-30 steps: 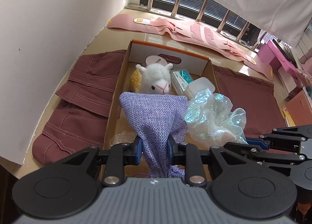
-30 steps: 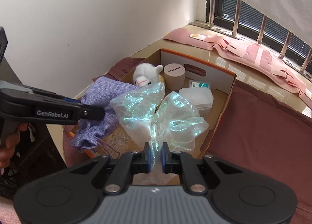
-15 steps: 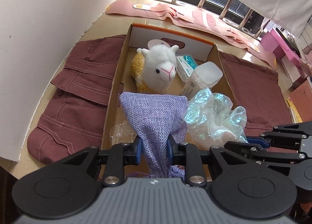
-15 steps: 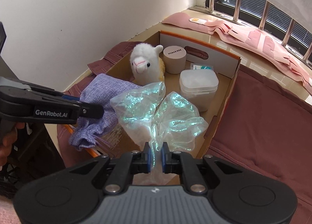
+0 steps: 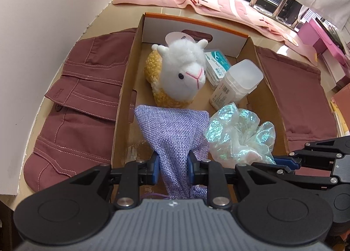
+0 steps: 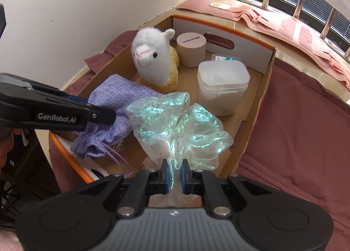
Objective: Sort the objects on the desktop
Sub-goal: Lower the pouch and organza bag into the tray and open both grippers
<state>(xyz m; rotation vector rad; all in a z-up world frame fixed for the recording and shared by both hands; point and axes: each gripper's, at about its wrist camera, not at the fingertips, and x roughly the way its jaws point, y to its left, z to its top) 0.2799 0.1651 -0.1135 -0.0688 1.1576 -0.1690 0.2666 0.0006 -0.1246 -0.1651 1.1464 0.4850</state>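
My left gripper (image 5: 172, 169) is shut on a purple woven drawstring pouch (image 5: 172, 133) and holds it over the near end of an open cardboard box (image 5: 192, 24). My right gripper (image 6: 174, 173) is shut on an iridescent cellophane bag (image 6: 177, 128), held just right of the pouch (image 6: 113, 106). The bag also shows in the left wrist view (image 5: 238, 139). Inside the box sit a white and yellow alpaca plush (image 5: 181, 74), a clear plastic container (image 6: 222, 87), a round beige tub (image 6: 191, 48) and a teal-printed packet (image 5: 216, 64).
The box rests on maroon trousers (image 5: 83, 106) spread over a tan desk, with a white wall (image 5: 43, 10) at the left. Pink fabric (image 6: 284, 25) lies along the barred window behind. The left gripper's body (image 6: 52, 111) crosses the right wrist view.
Both grippers have moved down and forward towards the box, still holding the pouch and the bag. The plush and containers look larger and nearer.
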